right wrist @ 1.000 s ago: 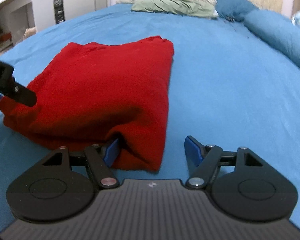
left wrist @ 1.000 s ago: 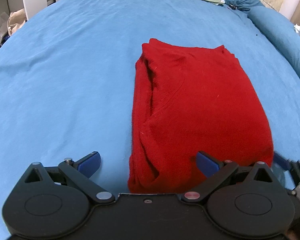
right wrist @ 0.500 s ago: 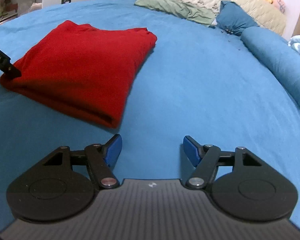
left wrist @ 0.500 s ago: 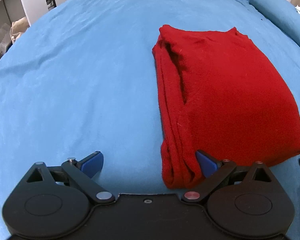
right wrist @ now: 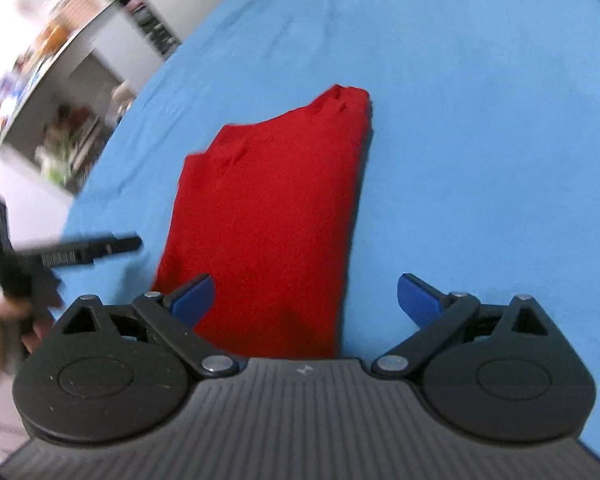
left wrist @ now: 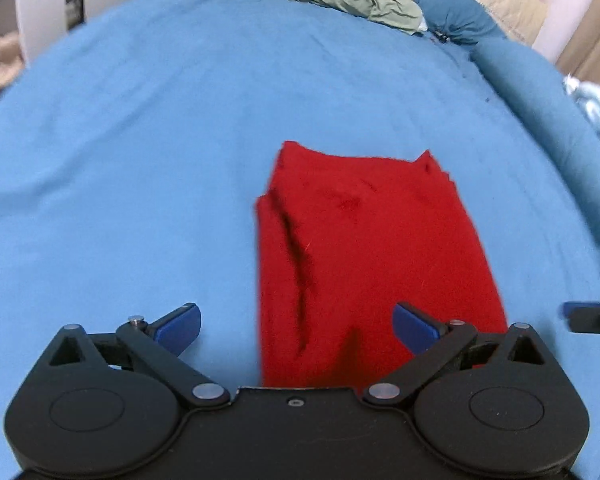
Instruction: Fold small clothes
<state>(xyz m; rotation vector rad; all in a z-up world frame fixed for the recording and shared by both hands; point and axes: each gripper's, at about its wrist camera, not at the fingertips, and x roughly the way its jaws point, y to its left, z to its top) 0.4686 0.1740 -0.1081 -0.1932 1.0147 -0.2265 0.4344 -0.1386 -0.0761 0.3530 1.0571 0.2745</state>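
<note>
Your red garment (left wrist: 371, 256) lies folded compactly on the bed (left wrist: 140, 160), at twelve o'clock. Both claws, left claw (left wrist: 296, 322) and right claw (right wrist: 305, 294), gape empty. Folding looks finished.

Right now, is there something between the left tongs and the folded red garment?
Nothing visible. The open left tongs hang just over the near end of the folded red knit garment on the blue bedsheet.

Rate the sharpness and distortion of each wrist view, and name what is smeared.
Left wrist view: fisheye bends the blue bedsheet into a dome; the red garment has soft, smeared edges, while the left gripper is crisp. Right wrist view: tilted, heavier motion blur; shelves streak, the right gripper stays sharp.
</note>
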